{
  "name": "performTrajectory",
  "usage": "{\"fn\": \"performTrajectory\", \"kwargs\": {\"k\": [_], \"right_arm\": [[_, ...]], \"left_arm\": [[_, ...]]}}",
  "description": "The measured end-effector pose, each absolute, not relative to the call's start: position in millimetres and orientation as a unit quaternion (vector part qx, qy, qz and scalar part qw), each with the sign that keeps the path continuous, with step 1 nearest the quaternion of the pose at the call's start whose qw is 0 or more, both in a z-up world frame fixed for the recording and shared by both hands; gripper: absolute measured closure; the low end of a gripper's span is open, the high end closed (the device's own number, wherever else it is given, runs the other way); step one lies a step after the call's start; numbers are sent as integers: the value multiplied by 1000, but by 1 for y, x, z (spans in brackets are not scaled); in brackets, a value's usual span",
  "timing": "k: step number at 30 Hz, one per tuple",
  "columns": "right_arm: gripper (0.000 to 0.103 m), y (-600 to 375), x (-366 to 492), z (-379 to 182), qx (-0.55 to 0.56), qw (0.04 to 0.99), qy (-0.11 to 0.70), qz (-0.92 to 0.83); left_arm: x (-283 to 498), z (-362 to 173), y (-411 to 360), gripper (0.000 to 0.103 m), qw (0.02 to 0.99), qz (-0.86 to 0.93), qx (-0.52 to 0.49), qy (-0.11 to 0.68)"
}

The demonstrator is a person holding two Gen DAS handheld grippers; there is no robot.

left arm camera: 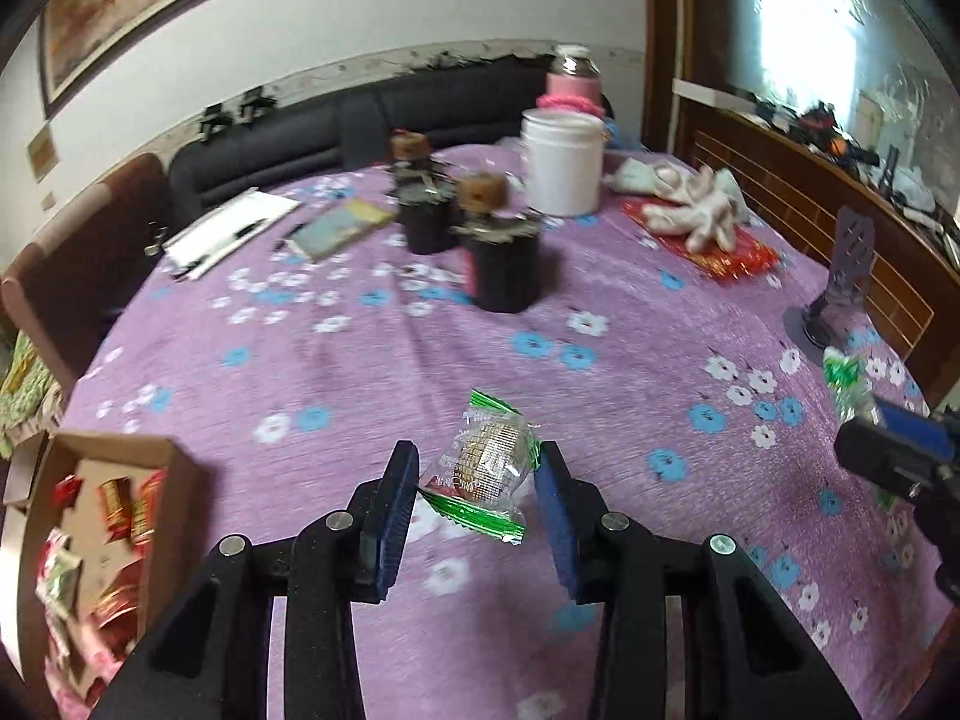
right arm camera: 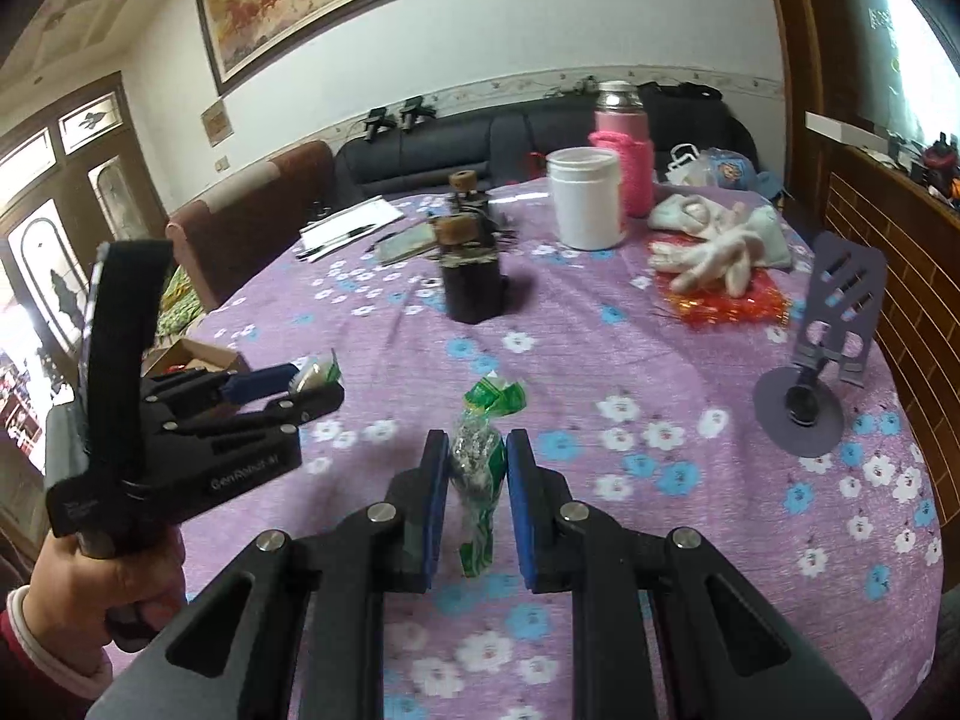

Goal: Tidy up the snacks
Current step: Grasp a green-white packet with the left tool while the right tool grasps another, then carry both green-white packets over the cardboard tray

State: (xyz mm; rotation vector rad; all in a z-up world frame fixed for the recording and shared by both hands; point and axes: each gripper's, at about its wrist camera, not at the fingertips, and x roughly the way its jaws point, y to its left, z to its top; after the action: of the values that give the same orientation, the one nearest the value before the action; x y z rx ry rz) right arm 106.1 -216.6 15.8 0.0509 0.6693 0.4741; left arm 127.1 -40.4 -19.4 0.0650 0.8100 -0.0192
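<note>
My left gripper (left arm camera: 478, 456) is shut on a snack in a clear and green wrapper (left arm camera: 489, 462), held above the purple flowered tablecloth (left arm camera: 360, 372). The right wrist view shows this left gripper (right arm camera: 300, 384) at the left, in a person's hand (right arm camera: 96, 588), with the snack (right arm camera: 315, 373) at its tip. My right gripper (right arm camera: 478, 441) is shut on a second green-wrapped snack (right arm camera: 477, 468), which stands on end between the pads. At the right edge of the left wrist view, the right gripper (left arm camera: 882, 414) carries that snack (left arm camera: 843, 378). A cardboard box (left arm camera: 174, 462) at the lower left holds several red and green snacks.
Two dark pots (left arm camera: 504, 270) stand mid-table, with a white jar (left arm camera: 561, 162) and a pink-sleeved flask (left arm camera: 573, 84) behind them. White gloves (left arm camera: 696, 204) lie on a red packet. A purple phone stand (right arm camera: 840, 324) is at the right, and a notepad with a pen (left arm camera: 228, 228) at the left.
</note>
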Motion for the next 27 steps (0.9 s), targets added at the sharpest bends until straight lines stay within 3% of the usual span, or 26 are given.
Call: {"fn": "performTrajectory", "kwargs": {"k": [27], "right_arm": [[84, -77, 50, 48, -45, 898, 301, 317]], "left_arm": [[25, 28, 86, 61, 936, 101, -29, 335]]}}
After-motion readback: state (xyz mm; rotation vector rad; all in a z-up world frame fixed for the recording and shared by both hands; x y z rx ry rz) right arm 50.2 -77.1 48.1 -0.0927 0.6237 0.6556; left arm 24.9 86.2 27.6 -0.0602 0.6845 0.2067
